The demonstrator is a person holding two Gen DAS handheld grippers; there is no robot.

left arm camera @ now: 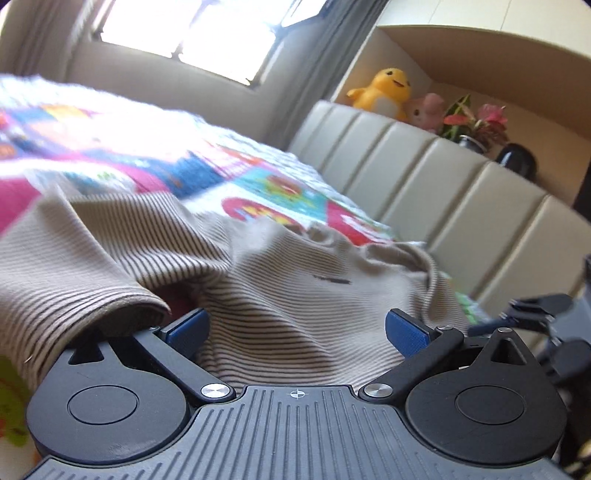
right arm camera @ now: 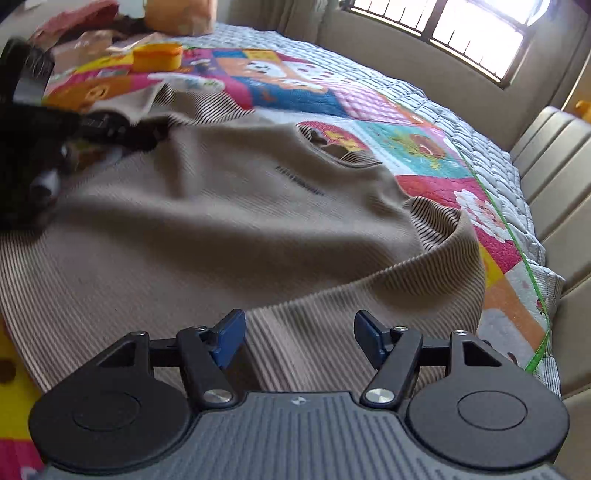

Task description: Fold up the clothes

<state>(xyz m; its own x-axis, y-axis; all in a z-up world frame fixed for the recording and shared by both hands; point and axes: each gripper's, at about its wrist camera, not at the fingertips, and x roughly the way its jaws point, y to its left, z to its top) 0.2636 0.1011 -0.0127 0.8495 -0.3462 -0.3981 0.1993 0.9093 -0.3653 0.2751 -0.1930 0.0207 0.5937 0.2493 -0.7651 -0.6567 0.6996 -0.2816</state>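
Observation:
A beige shirt with thin dark stripes (right arm camera: 221, 221) lies spread and rumpled on a colourful quilt (right arm camera: 369, 107). It also shows in the left wrist view (left arm camera: 295, 295), with a sleeve cuff (left arm camera: 122, 310) folded over at the left. My left gripper (left arm camera: 297, 332) is open, low over the shirt, its blue pads (left arm camera: 406, 334) apart with cloth between and below them. My right gripper (right arm camera: 299, 338) is open over the shirt's lower edge, near a turned-up fold (right arm camera: 436, 266). The left gripper appears blurred at the left of the right wrist view (right arm camera: 44, 147).
A padded beige headboard (left arm camera: 443, 192) runs along the bed's right side. A shelf above it holds a yellow plush (left arm camera: 384, 90), a pink plush (left arm camera: 424, 110) and a plant (left arm camera: 476, 125). A yellow-orange container (right arm camera: 159, 55) and piled items (right arm camera: 92, 26) sit at the bed's far left. Windows are behind.

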